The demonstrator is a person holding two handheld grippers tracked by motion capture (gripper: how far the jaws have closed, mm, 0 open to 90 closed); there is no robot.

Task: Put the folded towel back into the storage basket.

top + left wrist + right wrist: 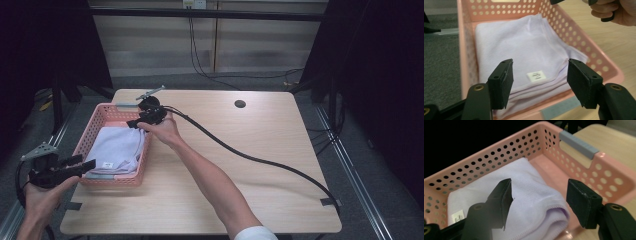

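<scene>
Wood-grain surface (240, 165) carries everything, with a round cable hole (240, 104) near its far edge and a black cable (260, 161) trailing across it toward the near right corner. Along the left edge sits a pink perforated basket (102, 114), long side running from near to far, a grey strip (579, 144) clipped on its far rim. Inside the basket lies a folded lilac towel (117, 145), pushed toward the near end so that the far part of the basket floor stays bare; a small white label (536, 75) faces up near its near edge. The towel looks settled, folds stacked flat, resting on the basket floor with nothing lifting it.

Left gripper (75, 167) hangs just off the near left corner, aimed at the near end of the basket; its fingers (502, 82) stand wide apart with the towel beyond them, untouched. Right gripper (141, 122) reaches across to the basket's far right rim, angled down toward the towel's rounded fold, its fingers (584, 202) likewise spread and gripping nothing. Both placements read as one hand at each end of the cloth, suited to laying it down evenly.
</scene>
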